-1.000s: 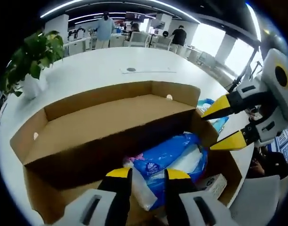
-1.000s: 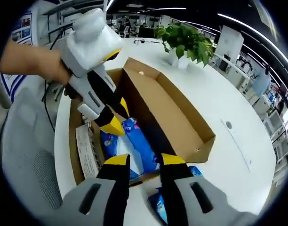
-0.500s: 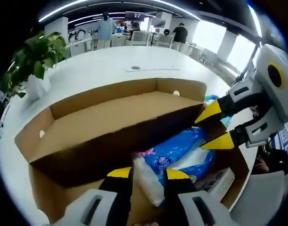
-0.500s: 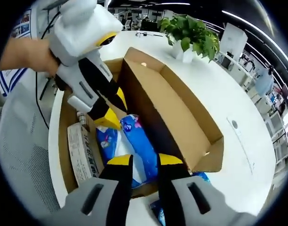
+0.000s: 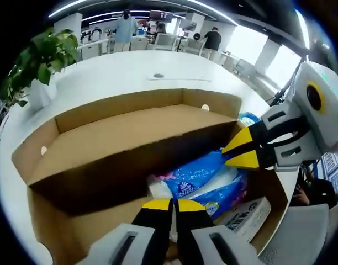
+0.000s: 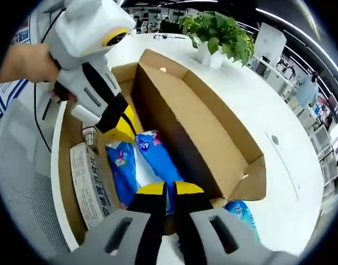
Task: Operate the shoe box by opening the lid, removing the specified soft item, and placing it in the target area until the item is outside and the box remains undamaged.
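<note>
An open cardboard shoe box [image 5: 58, 218] sits on a white table, its lid [image 5: 130, 138] folded back and standing. Inside lies a soft blue plastic pack [image 5: 199, 176]. My left gripper [image 5: 173, 205] is shut on the pack's near, whitish end. My right gripper [image 5: 239, 154] comes in from the right, its jaws pinched on the pack's far end. In the right gripper view the right gripper [image 6: 164, 189] is shut on the blue pack [image 6: 158, 163] inside the box [image 6: 67, 165], and the left gripper [image 6: 122, 130] grips the opposite end, held by a hand.
A white printed carton [image 5: 249, 212] lies in the box beside the pack [image 6: 89, 182]. A second blue pack [image 6: 241, 212] lies on the table outside the box. A potted plant [image 5: 36, 61] stands on the table [image 5: 130, 72]. People and desks are far behind.
Both grippers went from open to shut on the ends of the blue pack. The right gripper has come down into the box.
</note>
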